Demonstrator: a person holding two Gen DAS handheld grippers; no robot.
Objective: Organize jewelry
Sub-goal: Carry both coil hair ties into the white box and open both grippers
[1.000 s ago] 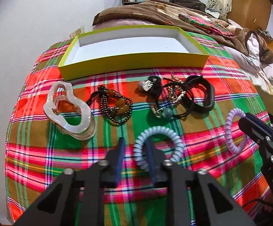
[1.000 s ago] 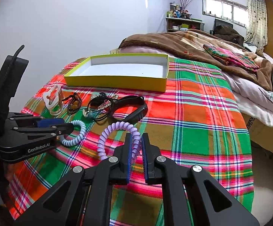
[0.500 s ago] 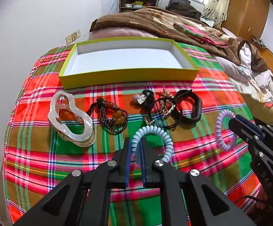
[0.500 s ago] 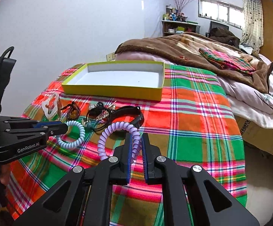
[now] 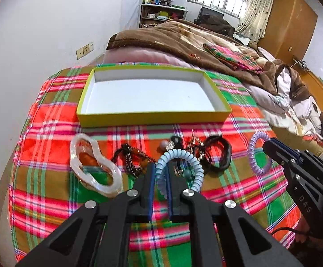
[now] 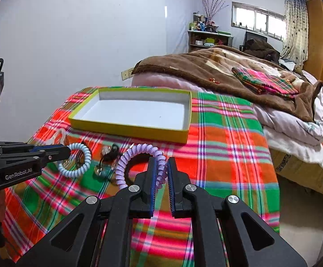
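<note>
On the plaid cloth: yellow box lies ahead of both claws.
Left gripper: clenched on blue coil.
Right gripper: clenched on purple coil.

From the left wrist view, the blue coil bracelet covers part of the dark tangle of hair ties and charms near the middle of the plaid blanket, so the pieces there cannot be told apart. The beaded bracelet is blurred and half behind the left gripper. From the right wrist view, the clear wavy bangle is smeared, barely readable beside the blanket's left edge. The purple coil bracelet hides the black band behind it.
</note>
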